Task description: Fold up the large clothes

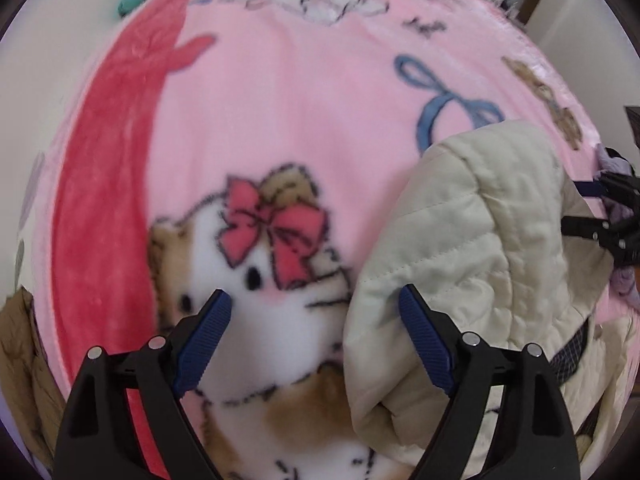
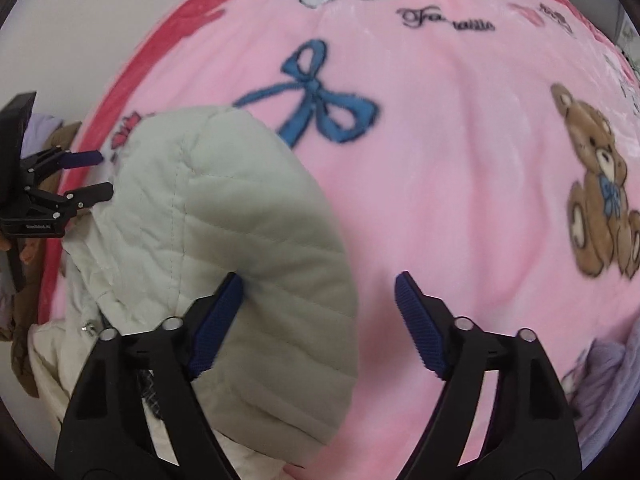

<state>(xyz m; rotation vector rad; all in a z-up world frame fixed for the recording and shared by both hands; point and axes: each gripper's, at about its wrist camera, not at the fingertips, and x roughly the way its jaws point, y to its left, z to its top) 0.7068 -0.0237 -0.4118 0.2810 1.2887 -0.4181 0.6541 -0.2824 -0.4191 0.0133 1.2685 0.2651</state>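
Pink blanket (image 2: 440,160), script writing unreadable, under cream jacket (image 2: 240,220); left gripper (image 1: 316,312) and right gripper (image 2: 320,292) spread, empty.

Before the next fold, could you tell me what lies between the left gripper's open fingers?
Only the pink blanket, at its printed kitten, in the left wrist view; the cream jacket lies under the right finger.

Both wrist cameras look steeply down, close over the pink cartoon-print fleece blanket (image 1: 300,120), sharing the cream quilted jacket (image 2: 240,220).

Home bedroom — pink cartoon blanket (image 1: 312,120)
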